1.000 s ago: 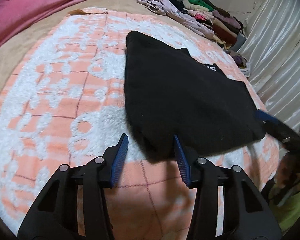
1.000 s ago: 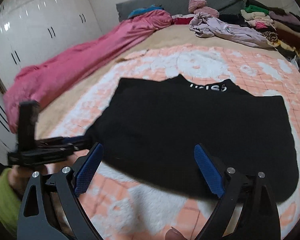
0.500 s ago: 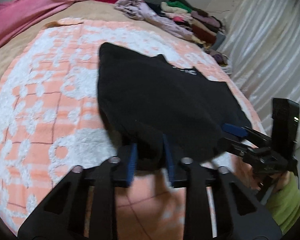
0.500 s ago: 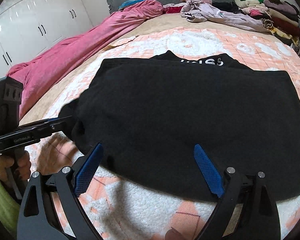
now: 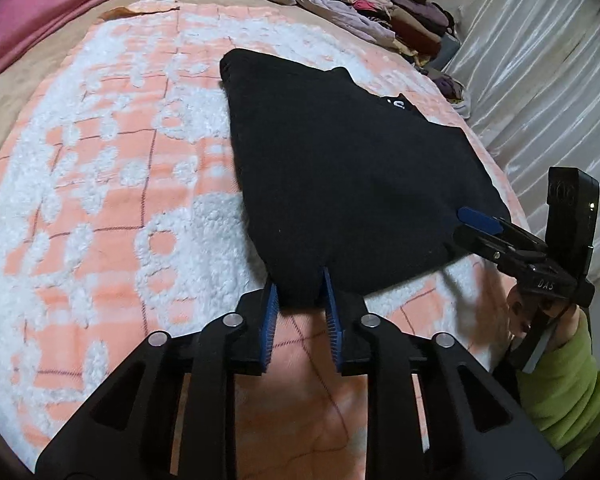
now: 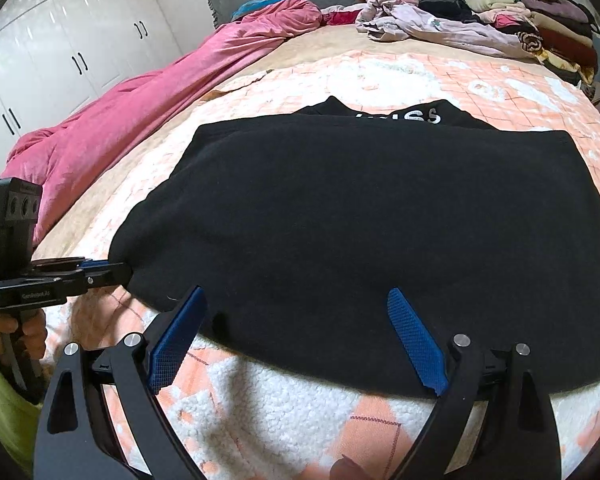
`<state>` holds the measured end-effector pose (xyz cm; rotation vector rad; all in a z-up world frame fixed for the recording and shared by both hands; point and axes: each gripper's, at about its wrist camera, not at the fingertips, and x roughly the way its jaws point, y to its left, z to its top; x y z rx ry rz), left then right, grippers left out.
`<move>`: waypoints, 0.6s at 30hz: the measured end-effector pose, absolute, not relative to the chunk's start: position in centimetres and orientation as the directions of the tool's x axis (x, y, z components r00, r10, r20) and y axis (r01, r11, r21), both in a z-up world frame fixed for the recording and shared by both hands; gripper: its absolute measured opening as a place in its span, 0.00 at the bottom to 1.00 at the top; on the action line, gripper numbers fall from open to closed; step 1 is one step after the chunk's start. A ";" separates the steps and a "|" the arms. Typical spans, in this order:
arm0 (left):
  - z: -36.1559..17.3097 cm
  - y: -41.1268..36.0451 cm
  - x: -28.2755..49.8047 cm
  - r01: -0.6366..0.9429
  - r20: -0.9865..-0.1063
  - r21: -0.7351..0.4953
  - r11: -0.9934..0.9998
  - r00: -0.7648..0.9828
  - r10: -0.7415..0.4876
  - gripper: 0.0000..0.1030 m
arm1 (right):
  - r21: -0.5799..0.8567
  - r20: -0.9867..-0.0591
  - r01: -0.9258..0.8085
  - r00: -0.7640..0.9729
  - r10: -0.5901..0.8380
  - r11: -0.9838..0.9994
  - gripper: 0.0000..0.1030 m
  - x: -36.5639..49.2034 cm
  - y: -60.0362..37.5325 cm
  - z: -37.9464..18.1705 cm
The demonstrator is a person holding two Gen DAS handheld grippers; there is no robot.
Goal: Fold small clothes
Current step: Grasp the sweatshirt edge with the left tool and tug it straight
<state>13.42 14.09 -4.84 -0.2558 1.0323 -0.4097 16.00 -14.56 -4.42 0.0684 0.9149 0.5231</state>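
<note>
The left gripper's (image 5: 300, 296) fingers (image 5: 269, 320) have just been closing and now pinch the near left corner of the black garment (image 5: 340, 168), with a bunch of cloth pressed between the blue pads. The garment lies flat on the peach-and-white blanket (image 5: 100, 184), its long axis running left to right along the near hem. Further right, the right gripper (image 6: 296, 332) hovers at that same hem with its jaws wide apart and nothing in them; cloth lies between and just beyond the pads, near the hem's middle (the right corner is well off to the right). So the next move likely turns on the right gripper taking the hem. White lettering (image 6: 416, 115) at the far edge is half hidden, ending perhaps in "ISS". The left gripper's body in the right wrist view reads roughly "GenRobot".
</note>
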 end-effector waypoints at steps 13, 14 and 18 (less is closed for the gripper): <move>0.6 15.0 10.7 0.126 -0.746 -0.277 0.953 0.596 -0.296 0.13 | 0.240 -0.701 -0.336 0.589 0.402 0.911 0.88 14.9 -17.9 -2.4; 1.0 14.1 11.0 0.132 -0.743 -0.263 0.956 0.604 -0.288 0.13 | 0.237 -0.699 -0.330 0.596 0.396 0.914 0.88 14.8 -18.2 -2.3; 1.1 10.1 12.8 0.177 -0.742 -0.261 0.949 0.592 -0.315 0.24 | 0.235 -0.691 -0.310 0.613 0.383 0.921 0.88 14.8 -18.9 -2.0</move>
